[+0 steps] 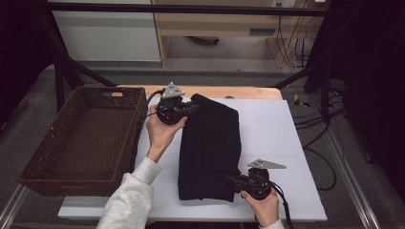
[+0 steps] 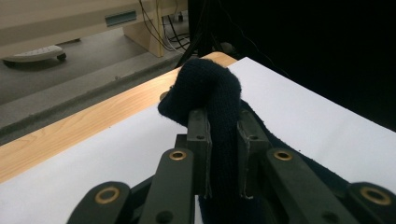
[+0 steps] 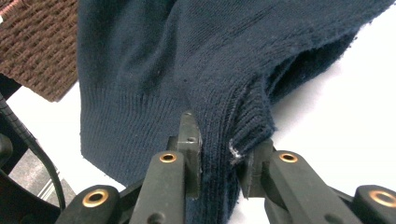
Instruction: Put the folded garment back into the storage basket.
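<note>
Dark knitted cloth (image 1: 210,148), folded lengthwise, is spread on the white sheet (image 1: 272,138) over the table (image 1: 248,92), just right of the brown basket (image 1: 86,138). Its far corner is pinched by the left claw (image 1: 191,109), its near corner by the right claw (image 1: 231,180).

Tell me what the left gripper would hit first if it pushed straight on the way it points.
The left gripper is already shut on a bunched fold of the dark knit garment, so that cloth comes first. Beyond the fold lie the white mat and the wooden table edge, then probably open floor; depth is unclear.
</note>
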